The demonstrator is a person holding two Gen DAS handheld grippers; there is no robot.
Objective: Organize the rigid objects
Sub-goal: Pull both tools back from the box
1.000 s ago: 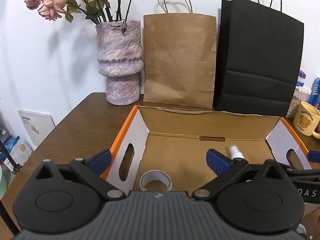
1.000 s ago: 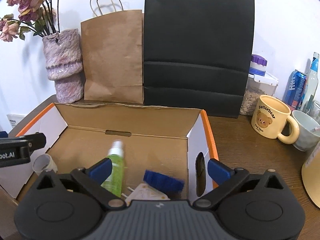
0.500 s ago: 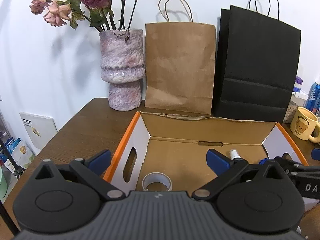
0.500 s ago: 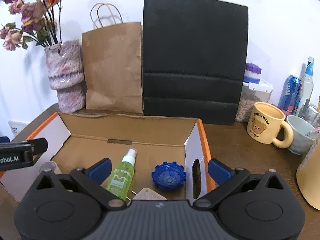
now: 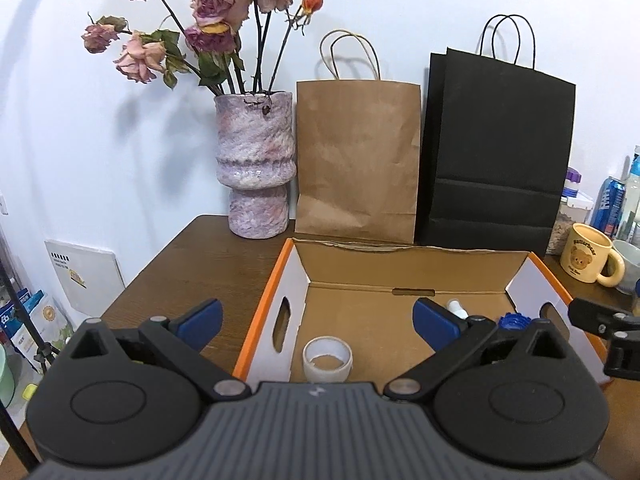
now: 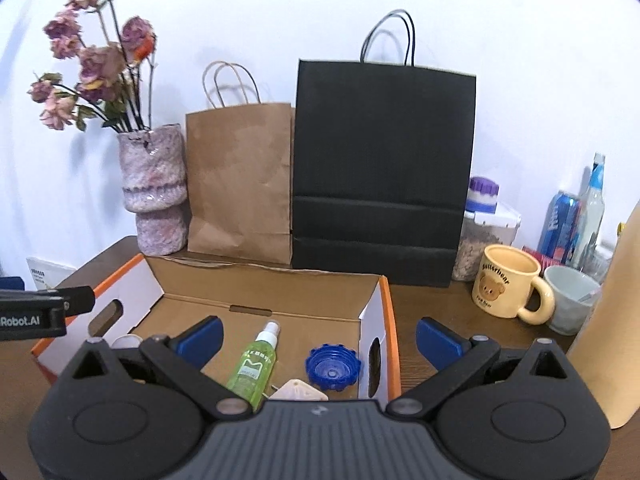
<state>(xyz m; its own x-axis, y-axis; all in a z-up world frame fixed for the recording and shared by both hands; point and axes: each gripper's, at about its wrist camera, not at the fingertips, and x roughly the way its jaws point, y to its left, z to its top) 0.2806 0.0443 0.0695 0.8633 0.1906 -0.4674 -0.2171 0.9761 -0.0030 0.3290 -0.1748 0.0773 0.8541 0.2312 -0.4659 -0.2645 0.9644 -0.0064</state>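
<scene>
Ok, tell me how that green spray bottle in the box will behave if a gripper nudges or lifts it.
The green spray bottle lies on its side on the cardboard box floor, so a sideways nudge would probably roll it. It looks like smooth, rigid plastic, likely light but a little slippery between pads. Its round body narrows toward the white nozzle, so gripping mid-body seems safer.

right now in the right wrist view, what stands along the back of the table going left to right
vase → brown bag → black bag → jar → bear mug → can → bottle
</scene>
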